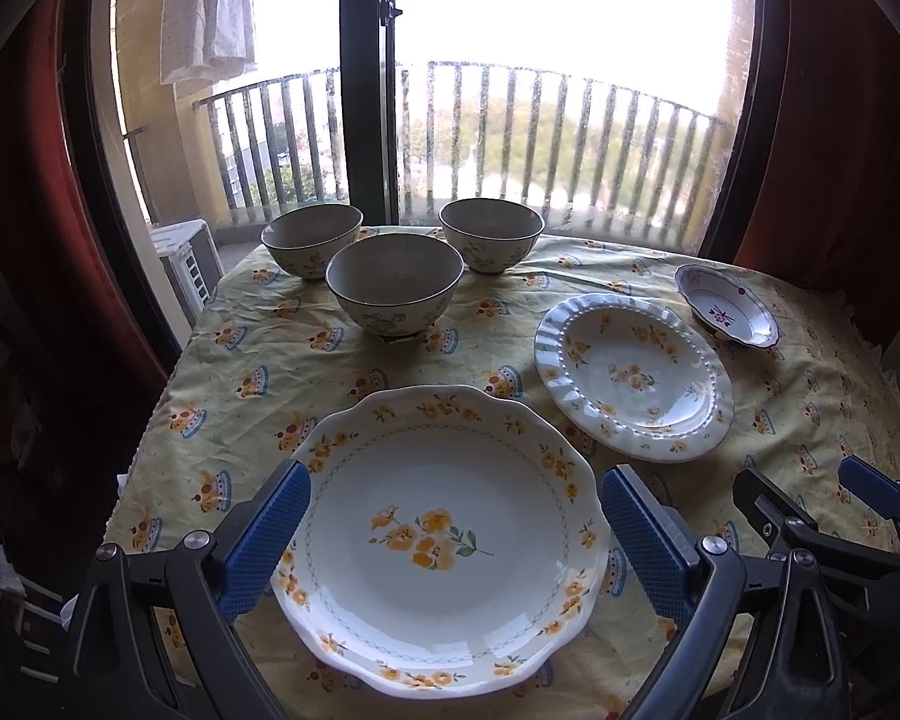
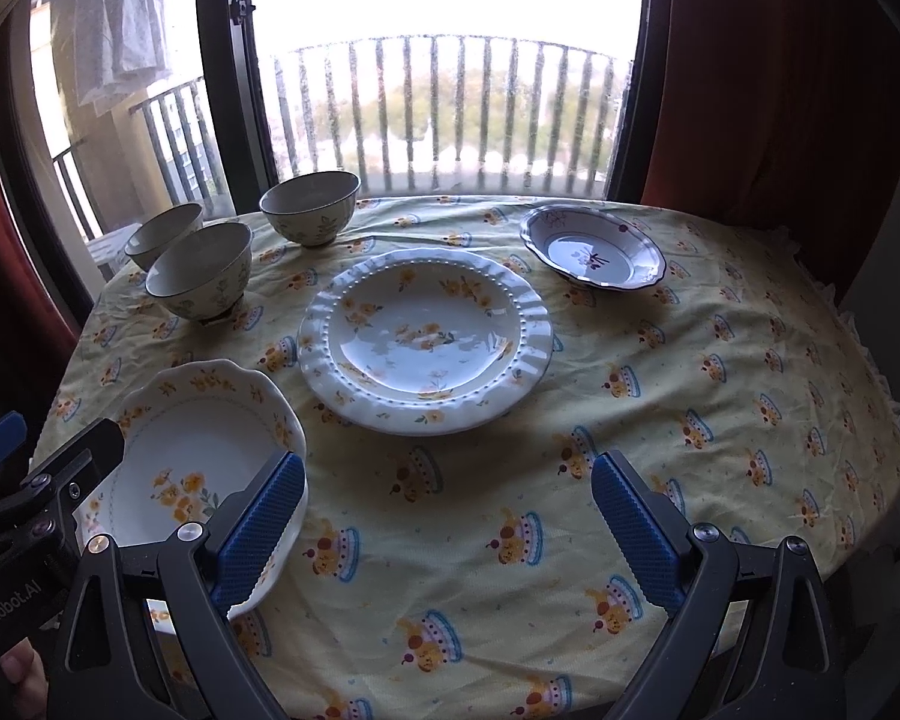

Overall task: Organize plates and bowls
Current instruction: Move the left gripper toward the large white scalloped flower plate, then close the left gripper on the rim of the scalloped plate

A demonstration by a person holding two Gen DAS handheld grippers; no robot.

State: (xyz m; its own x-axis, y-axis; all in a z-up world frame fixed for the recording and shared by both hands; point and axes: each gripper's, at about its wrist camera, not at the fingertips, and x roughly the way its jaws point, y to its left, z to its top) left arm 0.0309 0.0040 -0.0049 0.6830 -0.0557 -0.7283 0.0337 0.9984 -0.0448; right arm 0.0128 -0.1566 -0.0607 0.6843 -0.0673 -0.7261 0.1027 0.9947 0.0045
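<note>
A large scalloped plate with yellow flowers [image 1: 444,540] lies at the table's near edge, also in the right wrist view [image 2: 198,456]. My left gripper [image 1: 456,534] is open above it, fingers on either side. A ridged-rim flowered plate [image 1: 633,375] [image 2: 426,339] lies mid-table. A small purple-trimmed dish [image 1: 727,306] [image 2: 594,246] sits at the far right. Three flowered bowls [image 1: 395,288] [image 1: 312,240] [image 1: 491,234] stand at the back left, also in the right wrist view [image 2: 201,270]. My right gripper [image 2: 447,534] is open above bare tablecloth.
The round table wears a yellow printed tablecloth [image 2: 720,420]. A window with balcony railing [image 1: 510,138] stands behind it. Red curtains [image 2: 780,90] hang at both sides. The right gripper's body shows in the left wrist view [image 1: 840,516].
</note>
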